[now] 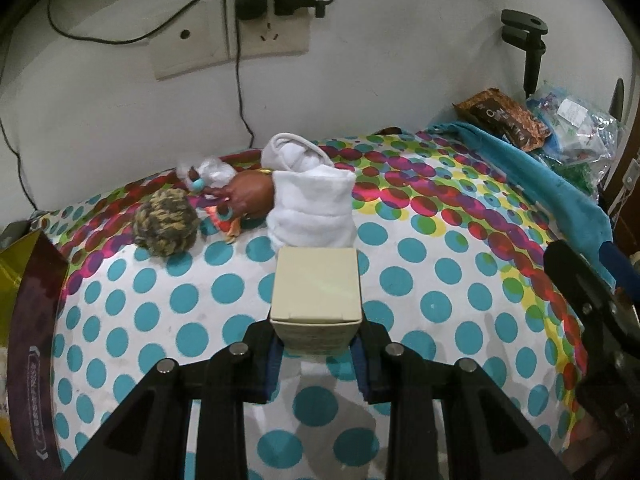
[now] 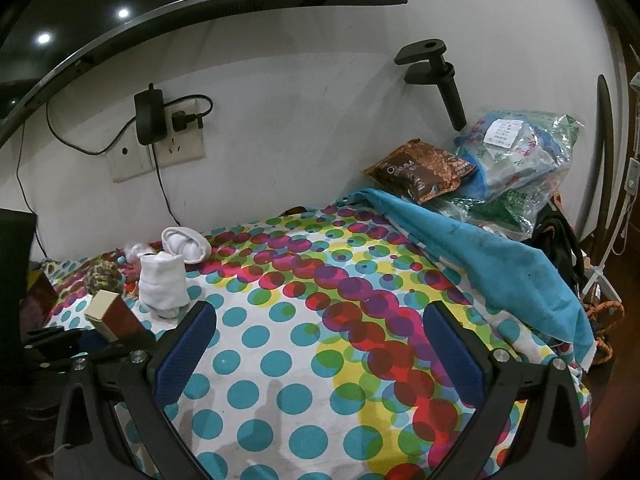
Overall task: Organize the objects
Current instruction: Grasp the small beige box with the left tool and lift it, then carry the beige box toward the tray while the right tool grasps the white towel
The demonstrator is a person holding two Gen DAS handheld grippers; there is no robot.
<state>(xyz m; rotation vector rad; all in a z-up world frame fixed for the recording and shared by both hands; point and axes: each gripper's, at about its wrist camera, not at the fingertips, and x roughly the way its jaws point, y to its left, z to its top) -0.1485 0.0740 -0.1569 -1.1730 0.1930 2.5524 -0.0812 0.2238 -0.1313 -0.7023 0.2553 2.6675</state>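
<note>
Clamped between the blue pads of the left tool (image 1: 316,354) is a small cream box (image 1: 316,292), gripped at its near end so that its long axis runs straight forward, out past the fingertips and toward the wall. Seen from the right wrist view, the same box (image 2: 108,314) shows a dark red side face and sits raised off the spotted cloth (image 1: 440,280) that covers the worktop.

Taking the box as the landmark: directly beyond its far end, very close and perhaps touching, stands a rolled white towel (image 1: 312,208). Beyond and to the left of the box lie a mottled yarn ball (image 1: 166,222) and a brown doll figure (image 1: 246,196); a second white bundle (image 1: 294,152) rests farther back, against the wall. Well off to the box's right, a teal cloth (image 1: 532,168) and a brown snack packet (image 1: 506,118) are heaped at the worktop's edge.

The right tool (image 2: 320,340) stands wide apart with nothing between its pads, to the right of the box and well apart from it. So the left hand is the one committed; any placement probably means carrying the box clear of the towel ahead, since pushing forward along its axis would likely topple that roll.
</note>
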